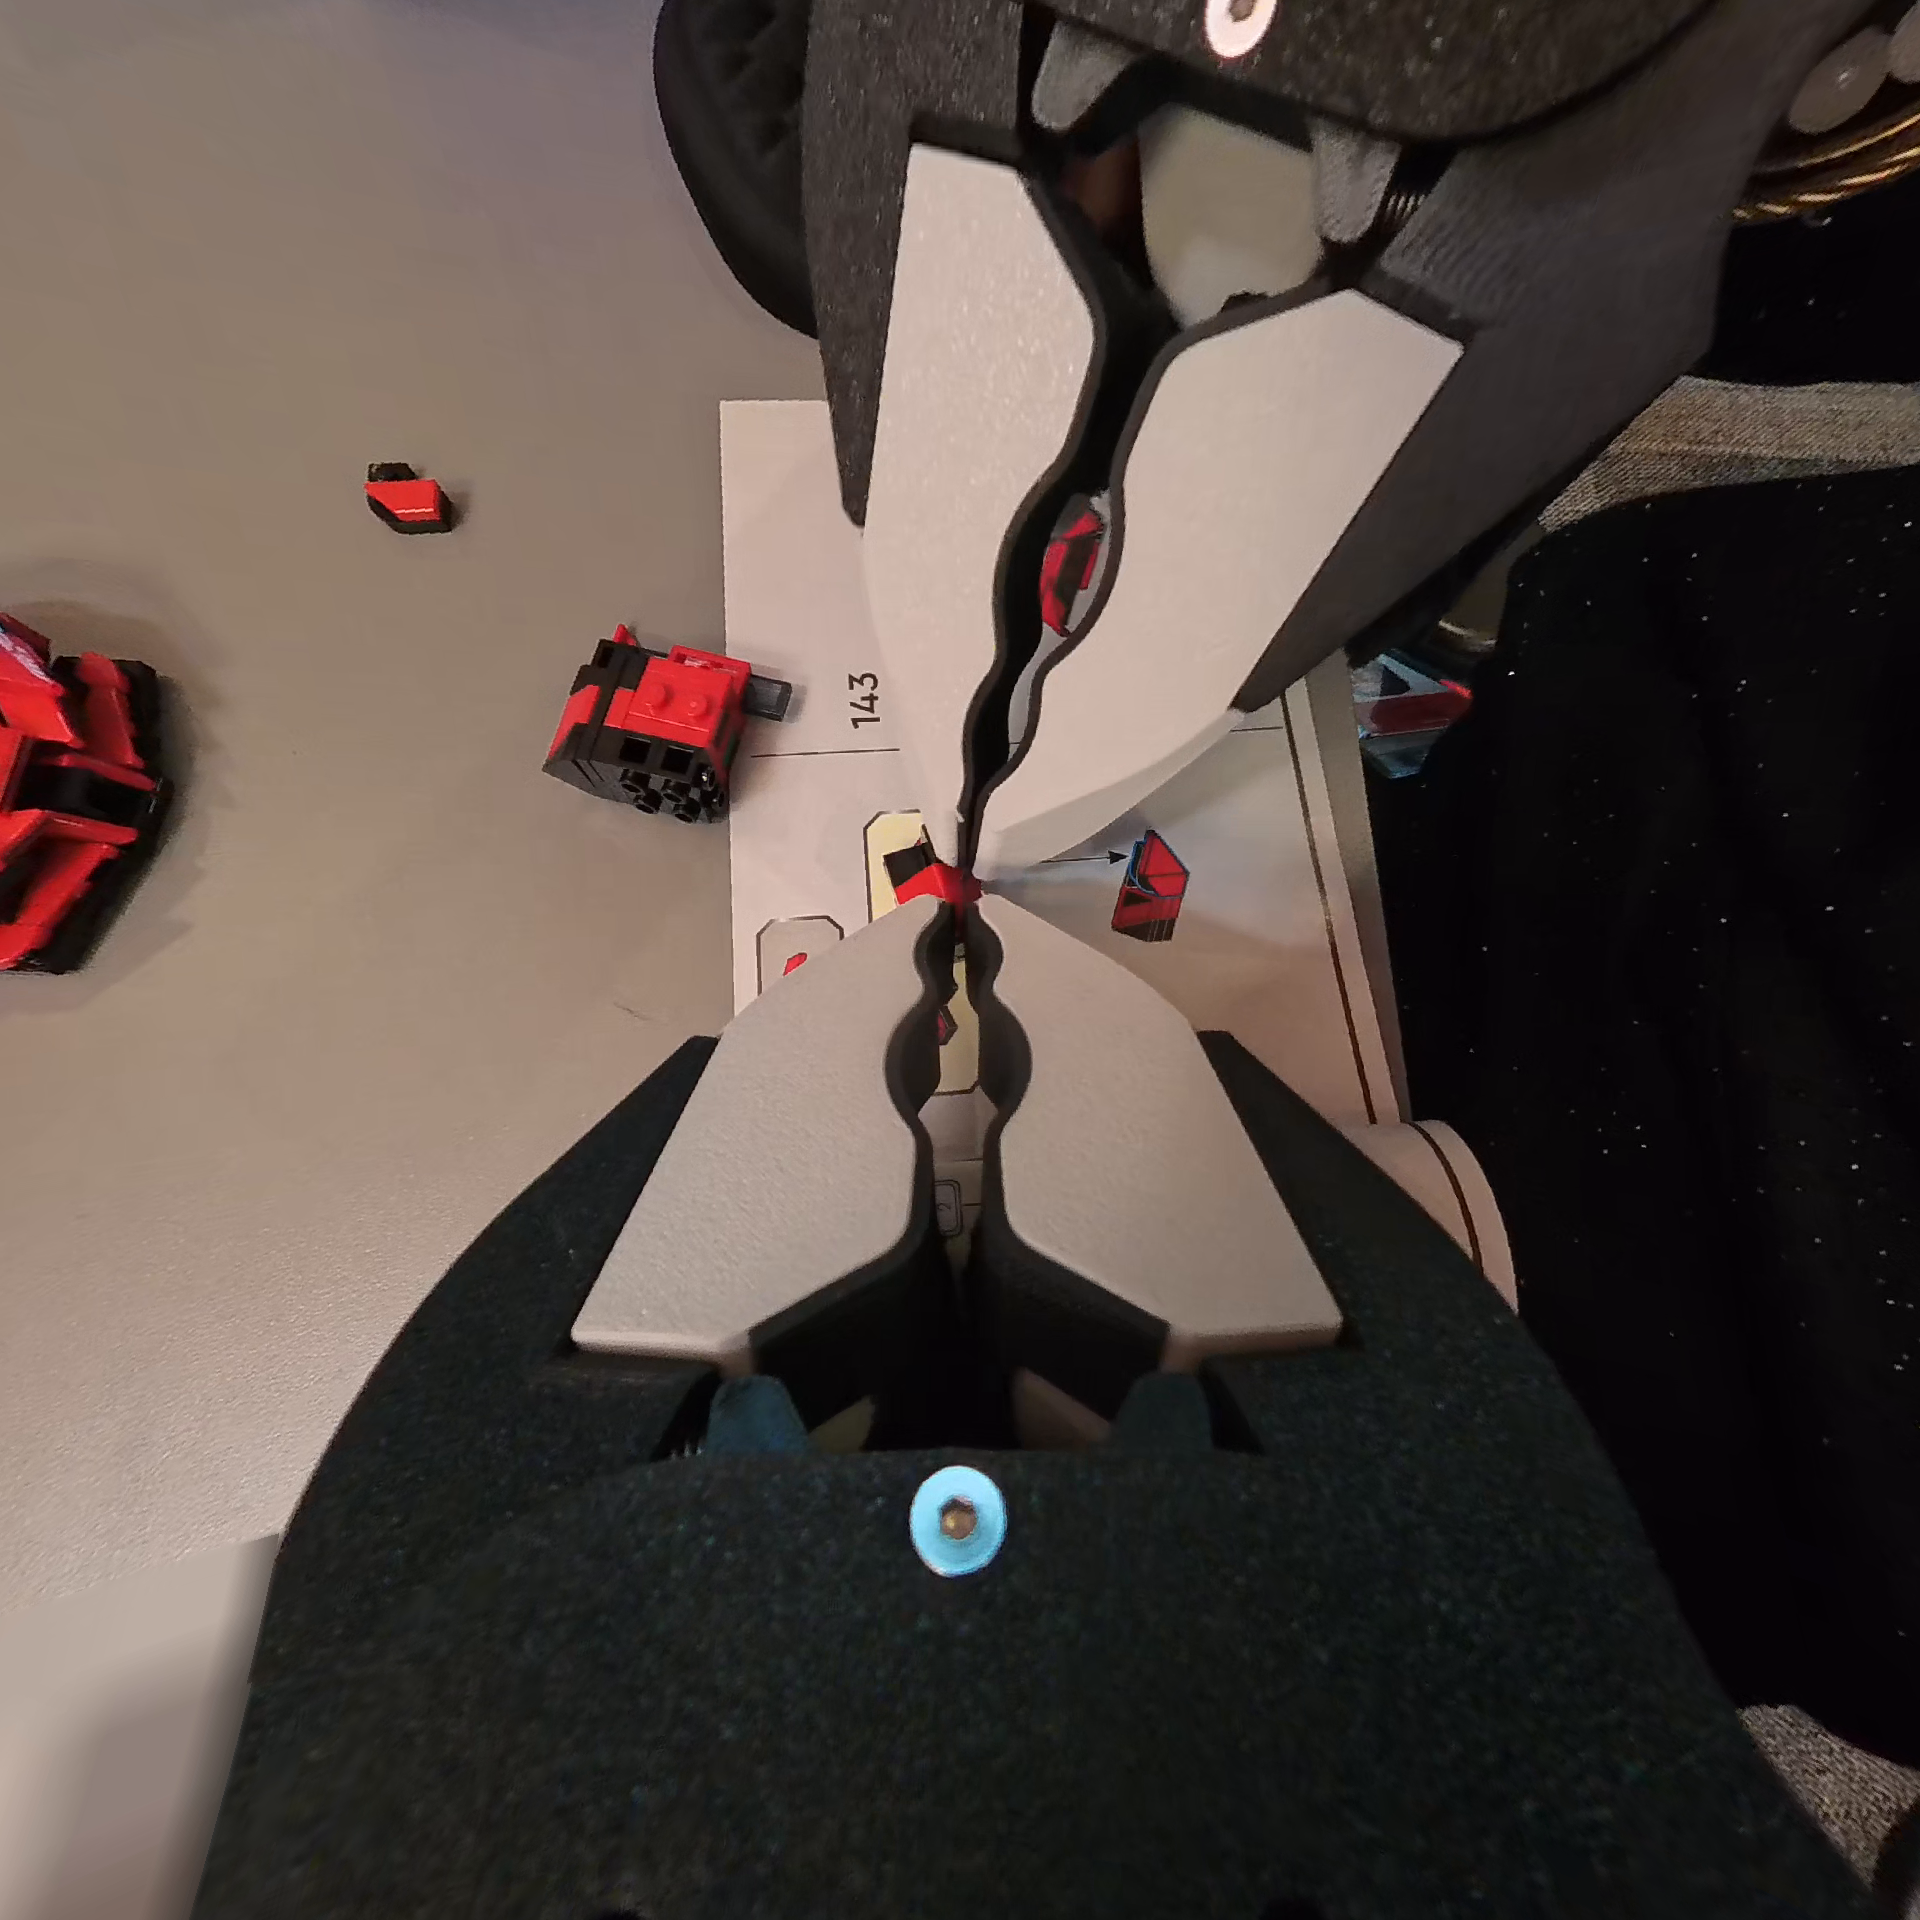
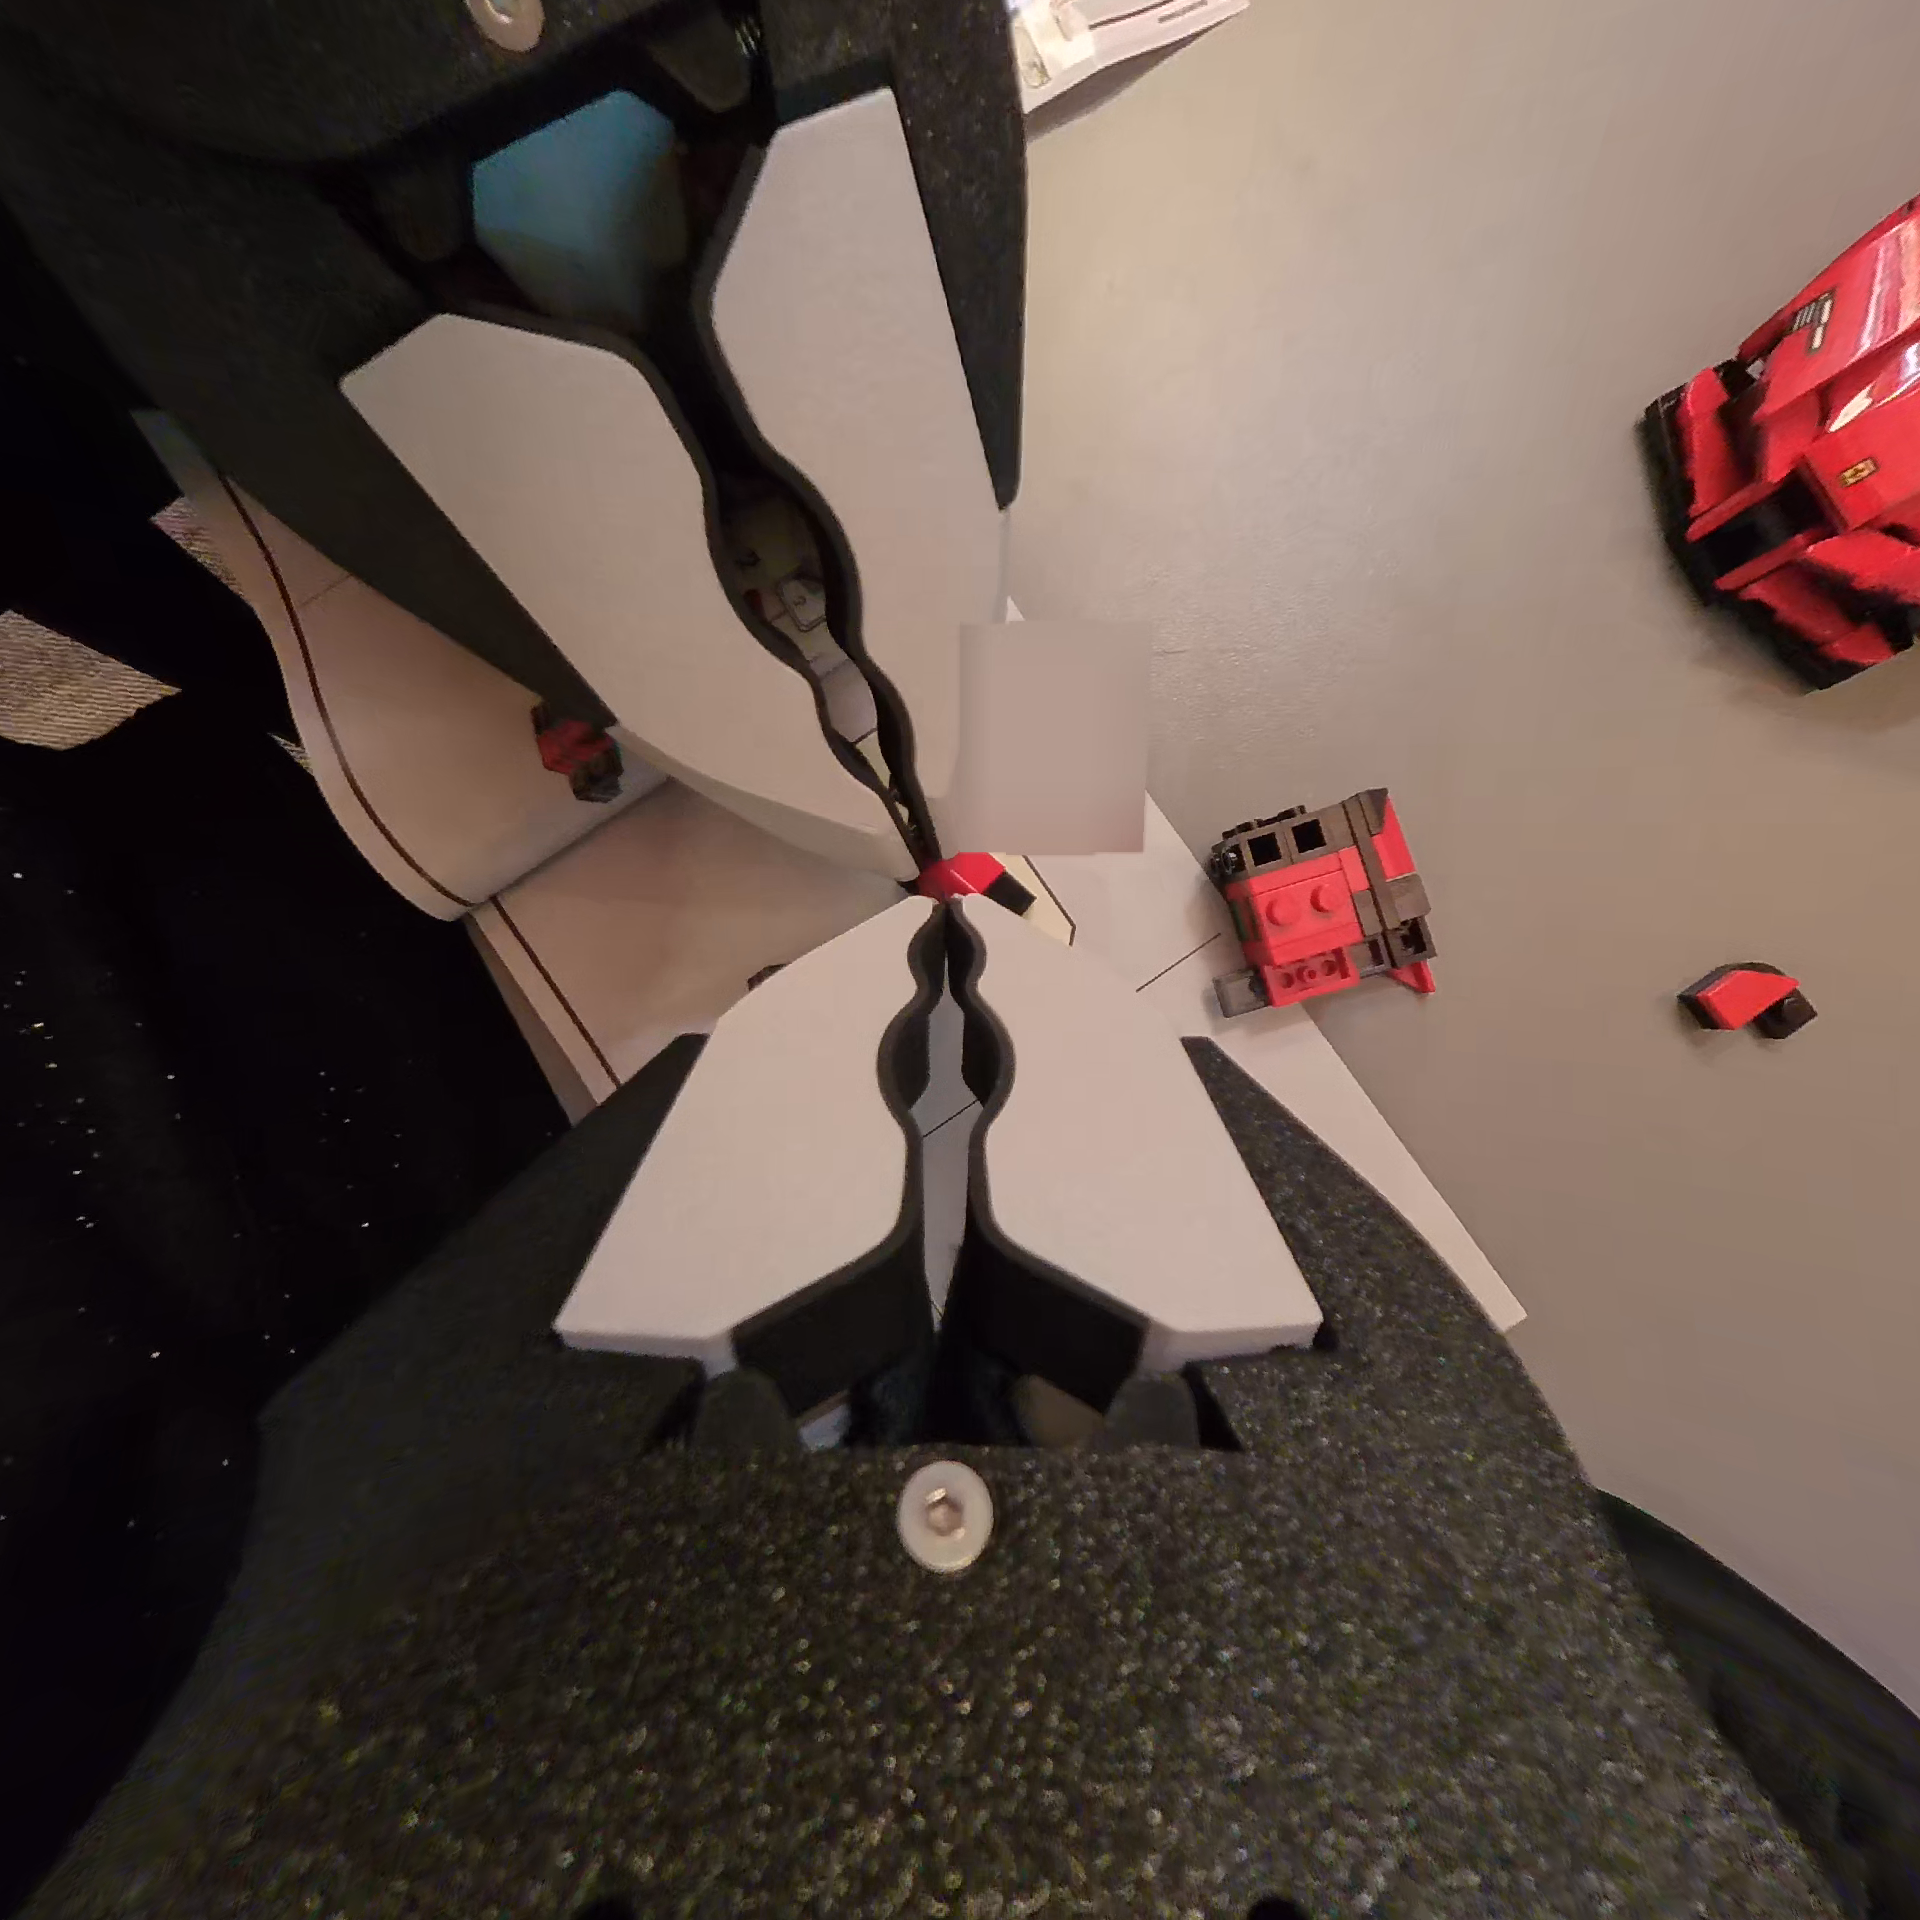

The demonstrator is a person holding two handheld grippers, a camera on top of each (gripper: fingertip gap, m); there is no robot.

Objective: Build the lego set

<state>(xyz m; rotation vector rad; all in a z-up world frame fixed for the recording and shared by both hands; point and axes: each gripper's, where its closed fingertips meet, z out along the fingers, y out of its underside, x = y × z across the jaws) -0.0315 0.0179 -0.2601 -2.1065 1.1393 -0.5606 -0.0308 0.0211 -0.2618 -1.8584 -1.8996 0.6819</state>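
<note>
A small red and black lego piece [image 1: 933, 883] [image 2: 964, 873] is held in the air over the open instruction booklet [image 1: 795, 582] [image 2: 1299, 1122]. My left gripper [image 1: 951, 914] and my right gripper [image 2: 948, 912] meet tip to tip at it. Both are shut, with their tips pinching the piece from opposite sides. In each view the other gripper comes in from the top [image 1: 971, 831] [image 2: 916, 847]. A red and black sub-assembly [image 1: 649, 727] [image 2: 1320, 904] lies on the grey table beside the booklet. A small red slope piece [image 1: 408, 499] [image 2: 1745, 997] lies farther out.
A red lego car [image 1: 62, 800] [image 2: 1808, 520] stands at the table's far side. The table edge runs along the booklet, with dark speckled floor [image 1: 1662, 1039] [image 2: 208, 1039] beyond it. A small red and black part [image 2: 571, 753] lies near that edge. Both grippers' tips are close together, under 4 cm apart. Left tips and right tips are each some 15 cm from the red lego car [image 1: 62, 800]. It turns up in the right wrist view [image 2: 1767, 510] as well.
</note>
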